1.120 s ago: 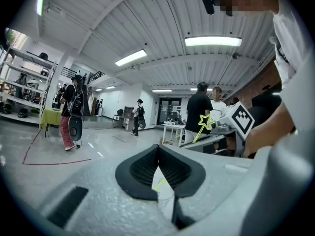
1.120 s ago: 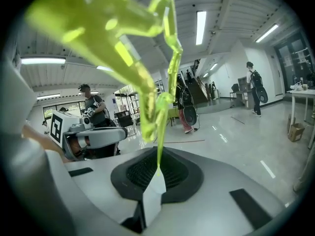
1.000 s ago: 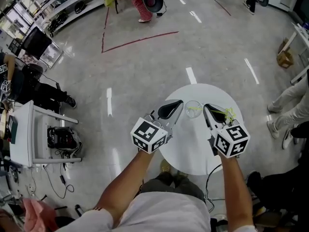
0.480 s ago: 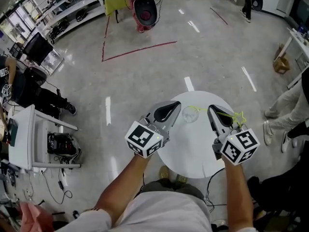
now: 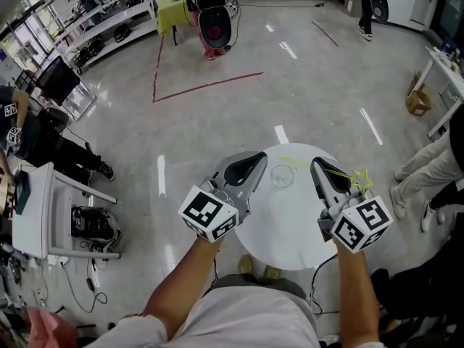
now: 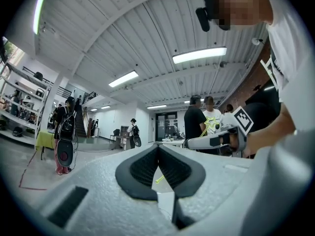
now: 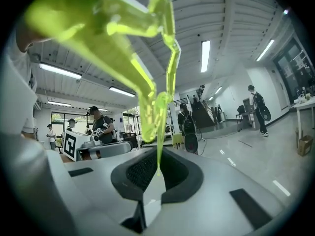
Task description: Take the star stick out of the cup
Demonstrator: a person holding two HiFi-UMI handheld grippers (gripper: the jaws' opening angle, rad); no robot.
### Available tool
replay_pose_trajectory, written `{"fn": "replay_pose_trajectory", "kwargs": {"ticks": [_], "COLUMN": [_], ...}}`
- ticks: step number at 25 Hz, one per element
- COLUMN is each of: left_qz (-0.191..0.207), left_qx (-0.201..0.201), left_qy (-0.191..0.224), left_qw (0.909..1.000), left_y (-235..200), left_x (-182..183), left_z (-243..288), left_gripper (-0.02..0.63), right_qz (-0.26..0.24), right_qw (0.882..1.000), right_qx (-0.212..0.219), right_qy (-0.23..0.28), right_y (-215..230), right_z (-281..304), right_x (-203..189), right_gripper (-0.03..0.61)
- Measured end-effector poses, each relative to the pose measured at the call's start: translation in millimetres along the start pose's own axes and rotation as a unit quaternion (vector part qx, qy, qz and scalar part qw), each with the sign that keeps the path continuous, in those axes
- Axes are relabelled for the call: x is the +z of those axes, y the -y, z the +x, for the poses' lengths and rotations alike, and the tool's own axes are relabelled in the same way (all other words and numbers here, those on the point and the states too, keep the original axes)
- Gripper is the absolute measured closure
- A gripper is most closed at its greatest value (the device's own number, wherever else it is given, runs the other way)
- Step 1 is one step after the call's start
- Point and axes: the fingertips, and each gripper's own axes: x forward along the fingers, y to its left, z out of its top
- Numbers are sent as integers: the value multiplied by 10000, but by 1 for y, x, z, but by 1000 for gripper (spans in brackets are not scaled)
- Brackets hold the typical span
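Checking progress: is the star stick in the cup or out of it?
Out. The right hand-held gripper clamps the star stick; in the head view its tip lies outside the clear cup.

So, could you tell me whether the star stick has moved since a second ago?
Yes. The star stick, held in the right gripper, has risen: its lower end, earlier inside the cup, now shows beyond the cup's far rim.
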Motion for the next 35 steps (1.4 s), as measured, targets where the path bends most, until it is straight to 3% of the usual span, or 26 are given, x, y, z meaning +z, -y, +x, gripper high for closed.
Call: {"fn": "replay_pose_trajectory", "kwargs": {"ticks": [15,35], "left_qz": [144,267], "left_qx": [52,15], "left_qy": [233,316], "left_qw": [9996,9991], "left_y": [14,28], "left_x": [32,47], "left_z": [-9,-10], "left_gripper": [598,598], "right_qz": [-193,-212], "right_qw": [9994,9983], "right_qx": [66,99], "right_qy": [281,525], "right_y": [-15,-19], "right_z": [-19,-32], "right_x": [27,44], "right_gripper": [557,557]}}
